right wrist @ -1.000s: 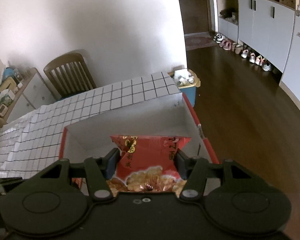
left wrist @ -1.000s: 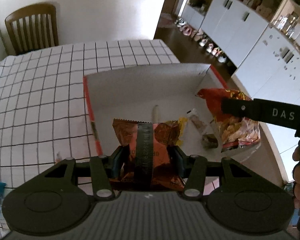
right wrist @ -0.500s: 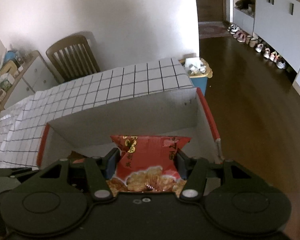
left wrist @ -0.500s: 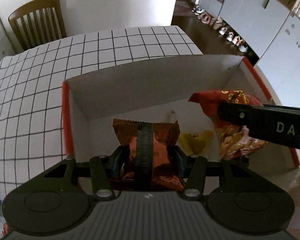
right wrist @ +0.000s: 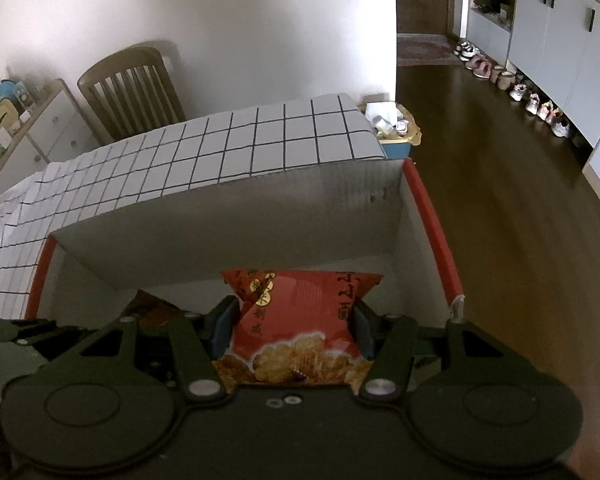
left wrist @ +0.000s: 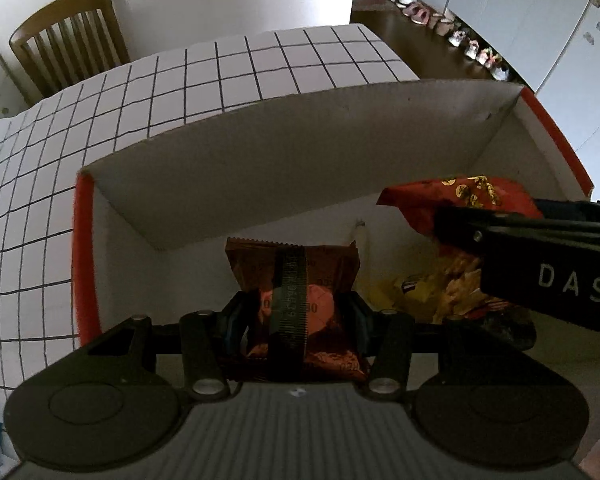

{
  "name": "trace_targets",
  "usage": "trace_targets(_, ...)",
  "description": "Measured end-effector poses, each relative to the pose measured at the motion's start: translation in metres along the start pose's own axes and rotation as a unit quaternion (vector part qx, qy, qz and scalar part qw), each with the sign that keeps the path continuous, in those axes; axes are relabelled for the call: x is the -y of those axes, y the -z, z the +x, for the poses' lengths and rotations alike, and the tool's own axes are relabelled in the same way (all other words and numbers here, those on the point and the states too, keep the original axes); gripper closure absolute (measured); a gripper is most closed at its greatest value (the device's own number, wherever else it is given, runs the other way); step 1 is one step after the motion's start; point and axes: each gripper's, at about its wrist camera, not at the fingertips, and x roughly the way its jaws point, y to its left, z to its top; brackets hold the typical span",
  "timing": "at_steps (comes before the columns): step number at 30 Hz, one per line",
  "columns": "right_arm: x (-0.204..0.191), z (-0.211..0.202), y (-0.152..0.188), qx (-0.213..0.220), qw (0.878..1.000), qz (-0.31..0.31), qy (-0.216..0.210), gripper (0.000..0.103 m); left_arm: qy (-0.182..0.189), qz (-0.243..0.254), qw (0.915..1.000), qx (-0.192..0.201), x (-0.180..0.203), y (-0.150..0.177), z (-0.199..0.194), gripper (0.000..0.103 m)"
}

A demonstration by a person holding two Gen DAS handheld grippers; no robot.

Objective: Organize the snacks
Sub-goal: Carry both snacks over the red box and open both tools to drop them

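My left gripper (left wrist: pixel 294 312) is shut on a brown-orange snack packet (left wrist: pixel 296 276) and holds it low inside the white cardboard box with red rims (left wrist: pixel 85 248). My right gripper (right wrist: pixel 291 320) is shut on a red chip bag (right wrist: pixel 300 312) and holds it inside the same box (right wrist: pixel 432 232), near its right wall. In the left wrist view the red chip bag (left wrist: pixel 460 200) and the right gripper's black body reach in from the right. A yellow wrapper (left wrist: pixel 412 296) lies on the box floor between them.
The box stands on a table with a white black-grid cloth (left wrist: pixel 160 92). A wooden chair (right wrist: pixel 132 88) stands behind it by the wall. A bin (right wrist: pixel 392 124) sits off the table's far corner. White cabinets and shoes (right wrist: pixel 536 104) line the right side.
Both grippers have moved forward and down into the box with their packets still held. The box walls now look larger and closer in both views.
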Motion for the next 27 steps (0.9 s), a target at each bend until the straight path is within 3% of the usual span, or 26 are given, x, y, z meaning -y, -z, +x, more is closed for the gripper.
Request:
trace_targets(13, 0.001, 0.005, 0.000, -0.008, 1.000, -0.001, 0.004, 0.044, 0.006, -0.001, 0.9997, -0.024, -0.001, -0.005, 0.011, 0.051)
trace_targets(18, 0.000, 0.002, 0.000, -0.007, 1.000, -0.004, 0.002, 0.037, 0.013, -0.011, 0.9997, -0.016, -0.002, -0.005, 0.006, 0.035)
trace_targets(22, -0.002, -0.005, 0.002, 0.000, 1.000, -0.005, 0.000, 0.028, 0.019, -0.010, 0.9997, -0.010, -0.002, -0.005, -0.002, 0.035)
trace_targets(27, -0.002, -0.018, 0.001, 0.009, 1.000, -0.004, -0.007, 0.025, 0.034, -0.015, 0.9993, 0.002, -0.005, -0.002, -0.018, 0.035)
